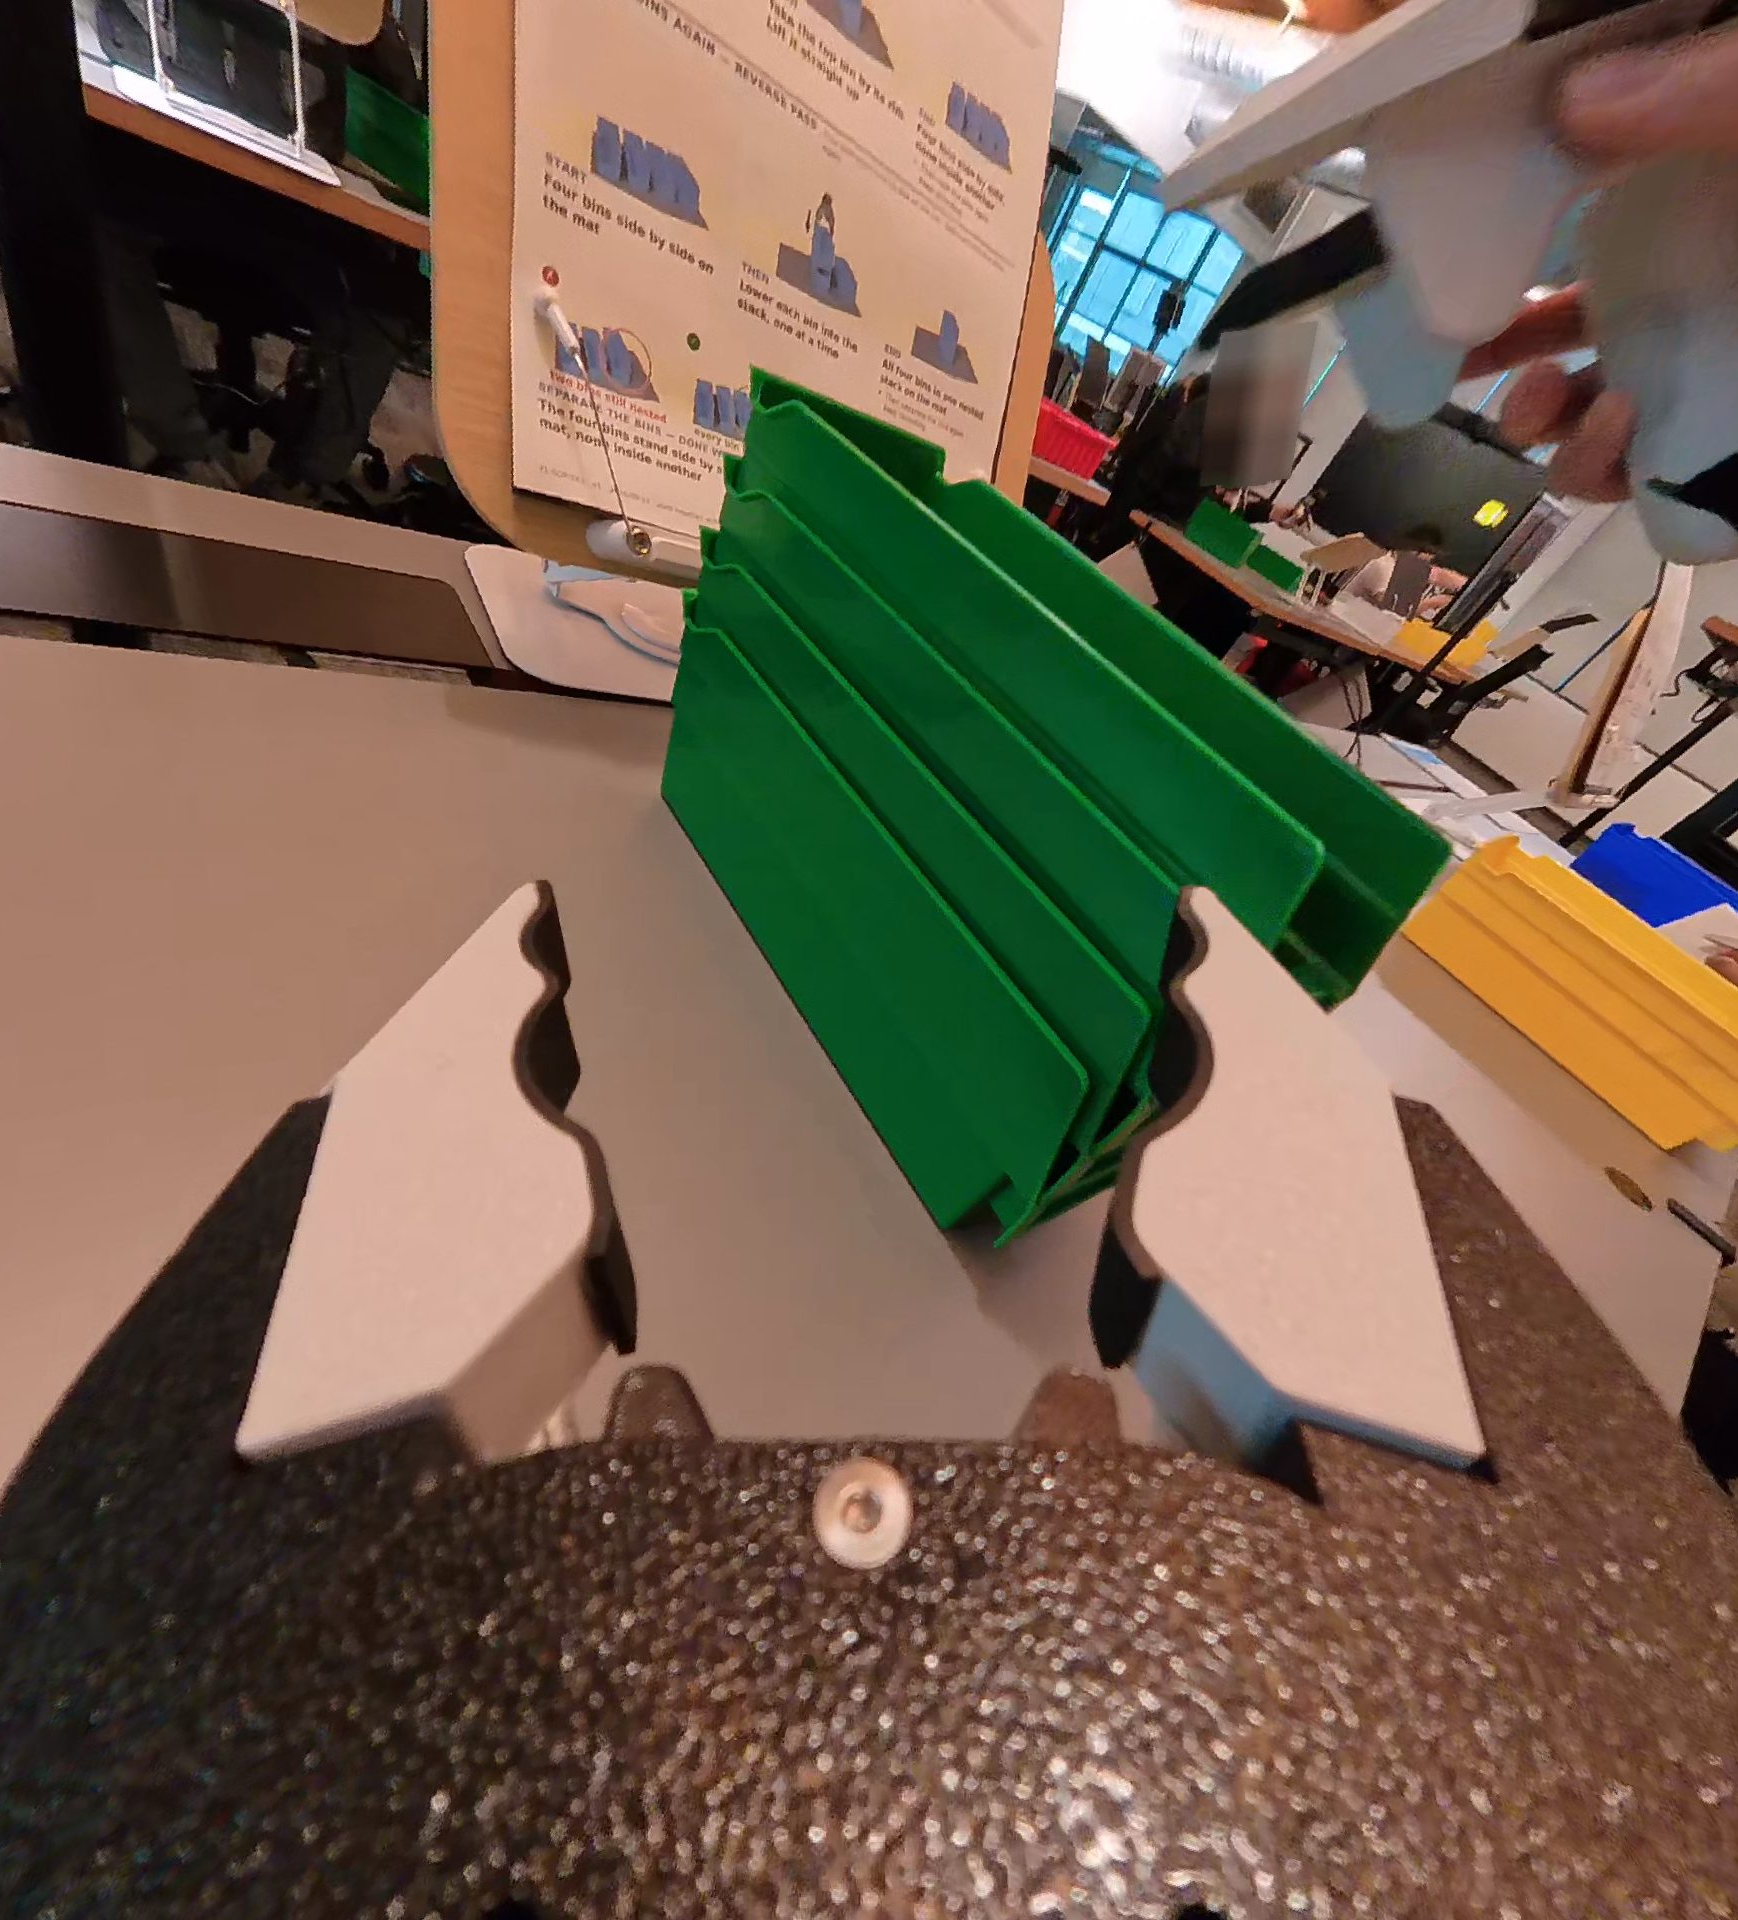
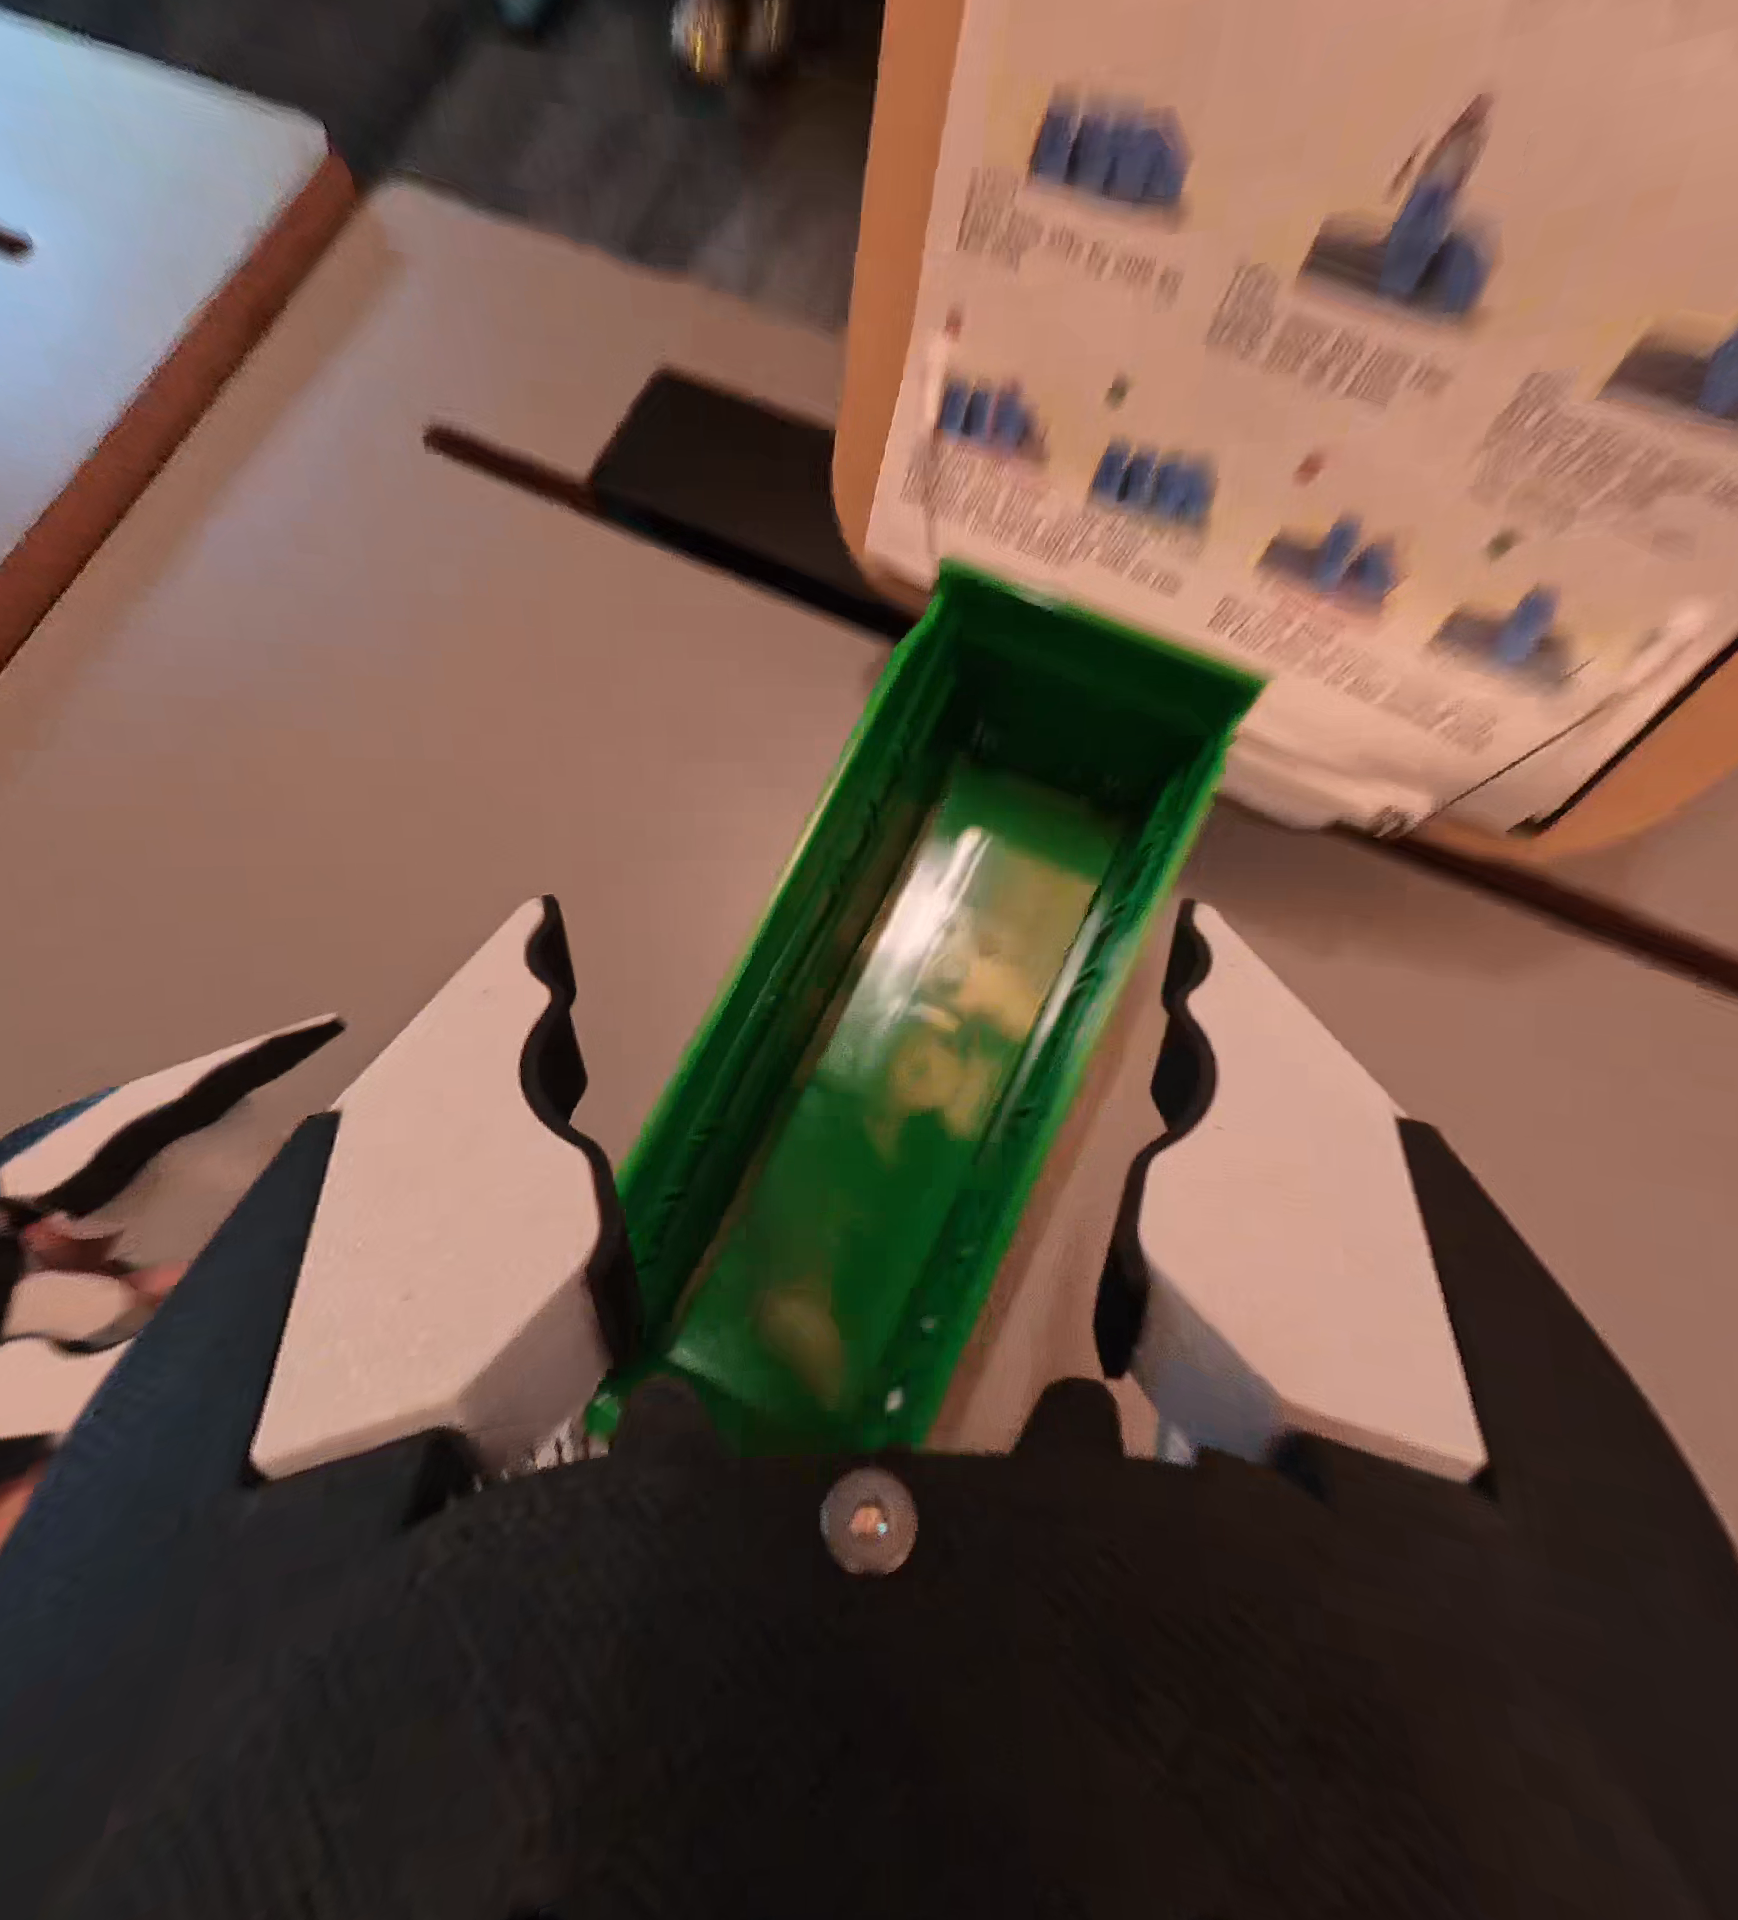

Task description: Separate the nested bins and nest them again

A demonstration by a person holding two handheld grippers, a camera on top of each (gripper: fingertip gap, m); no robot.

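Green plastic nested bins (image 1: pixel 958 831) stand stacked on the grey tabletop (image 1: pixel 221 883); left claw (image 1: pixel 865 1049) gapes wide beside them, right claw (image 2: pixel 870 1132) wide above: risk, several bins lifting together if wedged.

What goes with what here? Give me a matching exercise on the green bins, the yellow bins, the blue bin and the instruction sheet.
Things:
1. nested green plastic bins
2. stacked yellow plastic bins
3. blue plastic bin
4. printed instruction sheet

Places:
A. behind the yellow bins
B. upright on a board
C. right of the green bins
D. just ahead of the open left gripper

Pairs: 1-D, 2-C, 3-A, 4-B
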